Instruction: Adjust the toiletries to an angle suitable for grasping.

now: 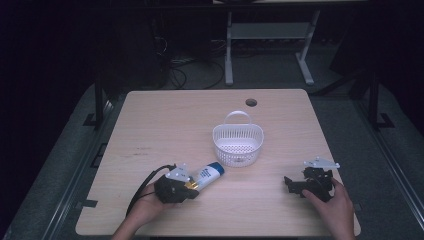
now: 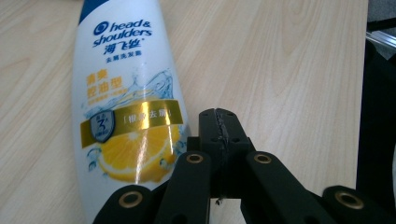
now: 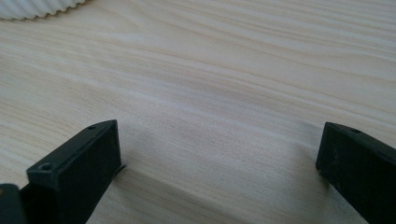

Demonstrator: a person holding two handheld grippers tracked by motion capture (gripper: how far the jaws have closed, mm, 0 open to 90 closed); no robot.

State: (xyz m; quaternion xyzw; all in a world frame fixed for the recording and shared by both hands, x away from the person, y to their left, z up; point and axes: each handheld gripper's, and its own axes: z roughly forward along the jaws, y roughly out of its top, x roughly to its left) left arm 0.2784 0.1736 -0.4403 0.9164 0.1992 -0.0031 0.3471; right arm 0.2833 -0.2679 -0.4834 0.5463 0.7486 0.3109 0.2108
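Shampoo bottle (image 2: 126, 116) just beside closed jaws

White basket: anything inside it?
The white basket looks empty in the high view: its perforated floor shows bare. The near wall hides the strip of floor just behind it. The shampoo bottle lies outside, on the table.

white plastic shampoo bottle (image 2: 126, 107): blue cap end, blue lettering, gold band, yellow lemon slice picture, pale blue water splash | white plastic slatted basket (image 1: 238, 144) beyond the bottle: all white, ribbed wall | light wooden table (image 1: 165, 125): pale beige, fine grain lines | left gripper (image 2: 219, 128): black, brass-coloured rivets | right gripper (image 3: 217, 163): black
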